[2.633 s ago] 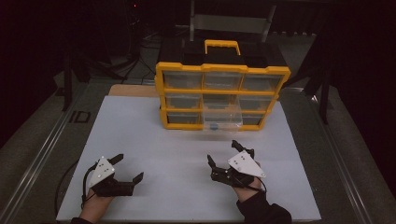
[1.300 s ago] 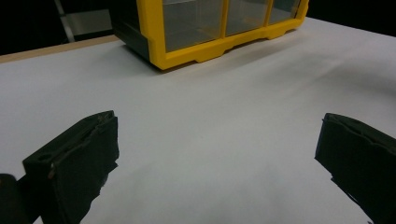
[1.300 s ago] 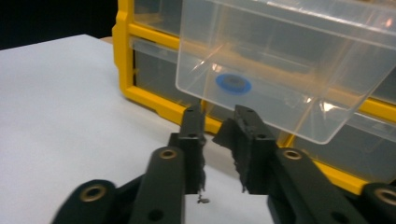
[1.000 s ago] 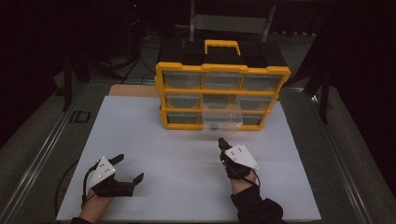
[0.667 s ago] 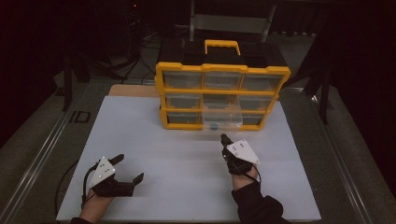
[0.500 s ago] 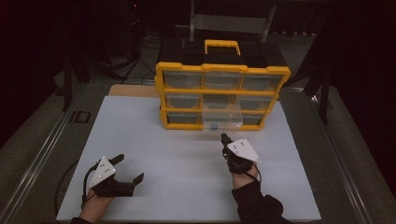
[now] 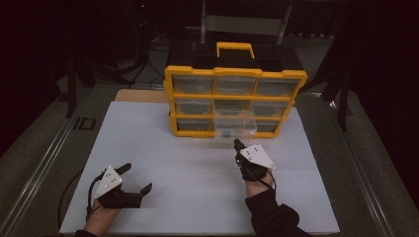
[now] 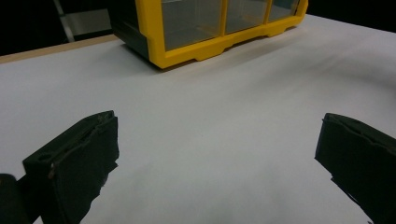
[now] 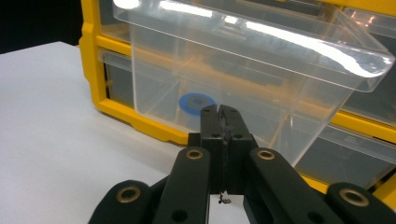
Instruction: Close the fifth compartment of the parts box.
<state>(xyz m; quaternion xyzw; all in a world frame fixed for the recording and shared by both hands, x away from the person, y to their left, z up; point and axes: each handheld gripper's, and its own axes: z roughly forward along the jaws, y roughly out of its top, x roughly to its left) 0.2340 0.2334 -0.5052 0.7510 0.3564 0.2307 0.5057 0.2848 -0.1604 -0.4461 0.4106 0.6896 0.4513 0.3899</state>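
A yellow organizer (image 7: 234,101) with clear drawers stands at the back of the white board (image 7: 163,148). Its bottom middle drawer (image 7: 236,126) is pulled out, and a blue ring (image 7: 225,132) lies inside. My right gripper (image 7: 238,144) is shut with nothing in it, its tip just in front of that drawer. In the right gripper view the closed jaws (image 9: 219,112) point at the drawer's clear front (image 9: 280,84), with the blue ring (image 9: 197,102) behind it; whether they touch, I cannot tell. My left gripper (image 7: 138,177) rests open at the front left, holding nothing.
The left gripper view has the gripper (image 8: 219,154) open over bare white board, with the organizer's yellow corner (image 8: 205,49) far ahead. A black case with a yellow handle (image 7: 234,48) sits behind the organizer. Metal rails (image 7: 44,158) run along the table's sides.
My right gripper went from open to shut and moved forward toward the pulled-out drawer. The left gripper has stayed where it was.
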